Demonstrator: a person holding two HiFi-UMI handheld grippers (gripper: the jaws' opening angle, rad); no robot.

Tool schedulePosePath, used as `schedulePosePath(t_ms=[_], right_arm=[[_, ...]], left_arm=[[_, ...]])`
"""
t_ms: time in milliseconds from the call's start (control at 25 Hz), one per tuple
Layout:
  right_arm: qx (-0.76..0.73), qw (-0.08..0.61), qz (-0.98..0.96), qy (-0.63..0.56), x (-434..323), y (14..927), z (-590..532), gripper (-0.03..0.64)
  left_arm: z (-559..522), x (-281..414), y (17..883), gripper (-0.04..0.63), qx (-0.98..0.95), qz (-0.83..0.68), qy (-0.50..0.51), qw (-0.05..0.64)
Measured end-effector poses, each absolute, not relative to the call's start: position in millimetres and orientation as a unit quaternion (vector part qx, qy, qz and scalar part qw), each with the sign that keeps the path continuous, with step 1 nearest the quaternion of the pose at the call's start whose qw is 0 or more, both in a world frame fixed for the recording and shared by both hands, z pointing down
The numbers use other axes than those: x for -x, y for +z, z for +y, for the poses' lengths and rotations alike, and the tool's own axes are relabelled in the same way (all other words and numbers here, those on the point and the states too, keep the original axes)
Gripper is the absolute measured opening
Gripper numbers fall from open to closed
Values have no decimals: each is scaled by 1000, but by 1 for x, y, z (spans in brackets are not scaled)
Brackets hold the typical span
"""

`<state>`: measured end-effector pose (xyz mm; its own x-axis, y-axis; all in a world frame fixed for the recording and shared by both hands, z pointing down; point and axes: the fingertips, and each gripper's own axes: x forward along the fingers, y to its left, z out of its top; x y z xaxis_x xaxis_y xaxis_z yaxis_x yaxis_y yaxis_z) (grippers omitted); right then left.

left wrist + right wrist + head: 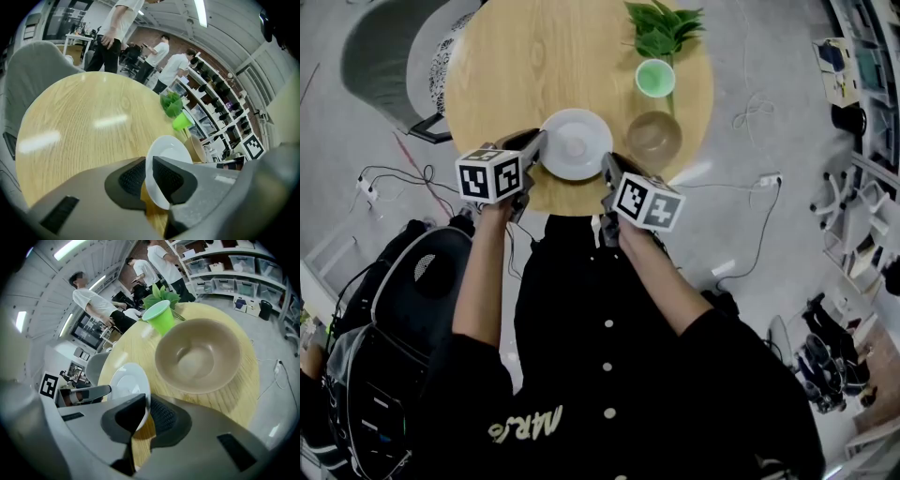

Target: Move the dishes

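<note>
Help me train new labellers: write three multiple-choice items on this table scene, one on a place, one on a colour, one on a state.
1. Where does the green cup stand?
A. On the floor
B. Between the plant and the bowl
C. Inside a drawer

2. What colour is the plate?
A. White
B. Blue
C. Black

3. What are the left gripper and right gripper doing?
A. Both open above a kettle
B. One holds a spoon
C. Both shut on the plate's rim

Answers:
1 B: the head view shows the cup in line between the two.
2 A: it is white in all views.
3 C: each gripper view shows the rim clamped between the jaws.
</note>
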<state>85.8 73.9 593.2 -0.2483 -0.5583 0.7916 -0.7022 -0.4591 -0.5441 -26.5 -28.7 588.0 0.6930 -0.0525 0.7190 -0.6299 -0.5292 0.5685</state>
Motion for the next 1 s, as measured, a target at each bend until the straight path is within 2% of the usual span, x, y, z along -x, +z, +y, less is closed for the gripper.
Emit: schedulePosePath(t_ms=[1000], right_arm=[[-608,60,-490,622,-89,608,89,38]], left_arm=[[-21,14,601,52,-806,-202,379,408]])
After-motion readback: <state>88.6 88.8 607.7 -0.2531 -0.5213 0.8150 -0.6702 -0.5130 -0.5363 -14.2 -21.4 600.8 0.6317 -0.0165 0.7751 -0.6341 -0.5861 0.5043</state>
